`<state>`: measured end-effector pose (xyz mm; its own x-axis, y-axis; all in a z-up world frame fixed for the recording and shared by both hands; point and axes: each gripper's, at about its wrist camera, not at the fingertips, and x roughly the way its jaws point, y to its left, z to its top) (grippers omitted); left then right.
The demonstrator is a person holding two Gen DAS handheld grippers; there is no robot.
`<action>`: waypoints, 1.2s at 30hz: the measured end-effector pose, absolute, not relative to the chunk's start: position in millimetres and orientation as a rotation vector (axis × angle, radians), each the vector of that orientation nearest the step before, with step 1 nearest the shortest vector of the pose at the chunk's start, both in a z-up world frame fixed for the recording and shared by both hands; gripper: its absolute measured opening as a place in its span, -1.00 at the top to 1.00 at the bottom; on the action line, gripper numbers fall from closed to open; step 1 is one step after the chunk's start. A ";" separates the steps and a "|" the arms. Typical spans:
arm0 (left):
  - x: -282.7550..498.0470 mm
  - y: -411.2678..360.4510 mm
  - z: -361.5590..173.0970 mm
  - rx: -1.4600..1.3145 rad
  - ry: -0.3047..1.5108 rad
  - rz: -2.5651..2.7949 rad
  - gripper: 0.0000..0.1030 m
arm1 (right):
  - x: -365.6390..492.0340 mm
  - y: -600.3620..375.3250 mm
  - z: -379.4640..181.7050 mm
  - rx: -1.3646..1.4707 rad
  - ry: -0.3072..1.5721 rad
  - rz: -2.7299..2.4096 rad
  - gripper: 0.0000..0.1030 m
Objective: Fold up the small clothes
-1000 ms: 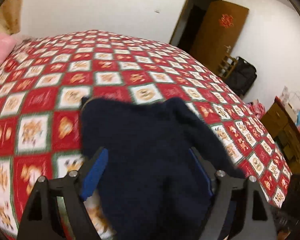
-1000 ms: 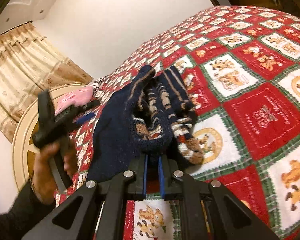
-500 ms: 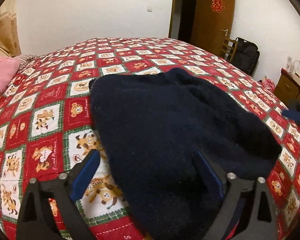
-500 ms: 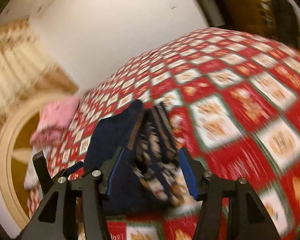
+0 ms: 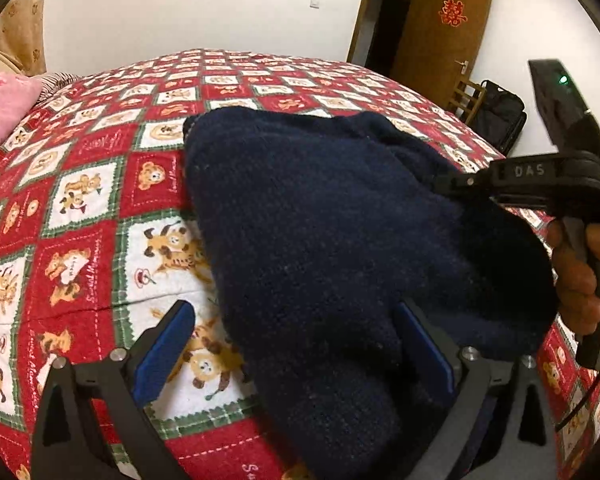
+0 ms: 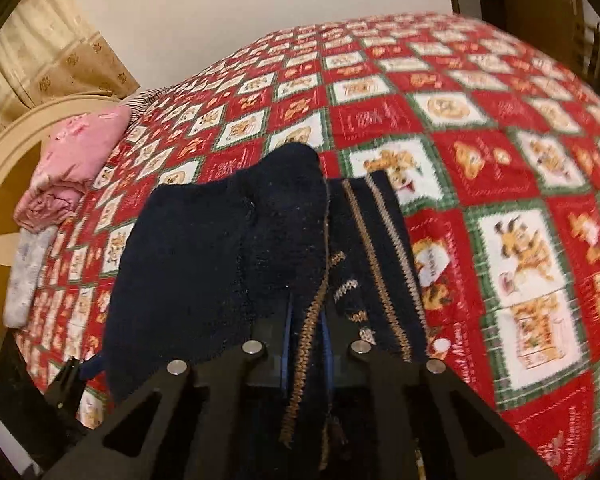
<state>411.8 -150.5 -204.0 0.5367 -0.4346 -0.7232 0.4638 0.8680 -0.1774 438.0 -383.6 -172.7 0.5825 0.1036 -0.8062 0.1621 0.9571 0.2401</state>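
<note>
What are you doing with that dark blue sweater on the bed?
A person is folding a small navy sweater on the red bear-patterned quilt, with a gripper in each hand. The right gripper is pinched shut on a striped edge of the sweater. The left gripper is open, its fingers either side of the sweater's near end, gripping nothing. The sweater lies bunched, not neatly folded yet. A pink pillow sits by the headboard.

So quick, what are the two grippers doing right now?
Left gripper: open, with the navy sweater lying between its fingers.
Right gripper: shut on the sweater's patterned edge.
</note>
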 end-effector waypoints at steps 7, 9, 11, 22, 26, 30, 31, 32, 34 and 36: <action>409.2 -159.7 -208.6 0.081 0.870 -0.555 -1.00 | 437.4 -410.8 -160.6 0.332 0.907 -0.105 0.84; 410.7 -164.0 -211.1 0.100 0.882 -0.559 -1.00 | 442.3 -417.4 -174.5 0.327 0.945 -0.143 0.84; 410.9 -165.9 -211.3 0.103 0.882 -0.561 -1.00 | 446.6 -424.4 -194.0 0.357 0.997 -0.142 0.84; 410.4 -162.6 -216.7 0.077 0.892 -0.575 -1.00 | 471.7 -402.6 -142.3 0.126 0.946 -0.121 -0.01; 409.4 -159.7 -218.3 0.057 0.902 -0.584 -1.00 | 508.1 -398.8 -160.5 0.170 1.034 -0.064 -0.09; 408.3 -157.7 -219.2 0.044 0.905 -0.590 -1.00 | 525.2 -398.8 -182.0 0.193 1.077 -0.101 0.84; 407.5 -158.0 -219.2 0.046 0.903 -0.590 -1.00 | 525.2 -397.7 -181.1 0.180 1.064 -0.118 0.84; 406.8 -158.4 -219.2 0.047 0.903 -0.591 -1.00 | 525.0 -397.1 -179.3 0.155 1.050 -0.132 0.84; 406.3 -159.4 -219.6 0.049 0.905 -0.591 -1.00 | 525.2 -407.5 -184.7 0.164 1.053 -0.186 0.85; 407.3 -158.7 -219.5 0.049 0.904 -0.594 -1.00 | 522.7 -420.0 -192.1 0.239 1.067 -0.188 0.84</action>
<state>407.3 -158.7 -219.5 0.4700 -0.4645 -0.7506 0.5045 0.8391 -0.2034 522.7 -420.0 -192.1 0.4704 -0.0371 -0.8817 0.2666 0.9584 0.1020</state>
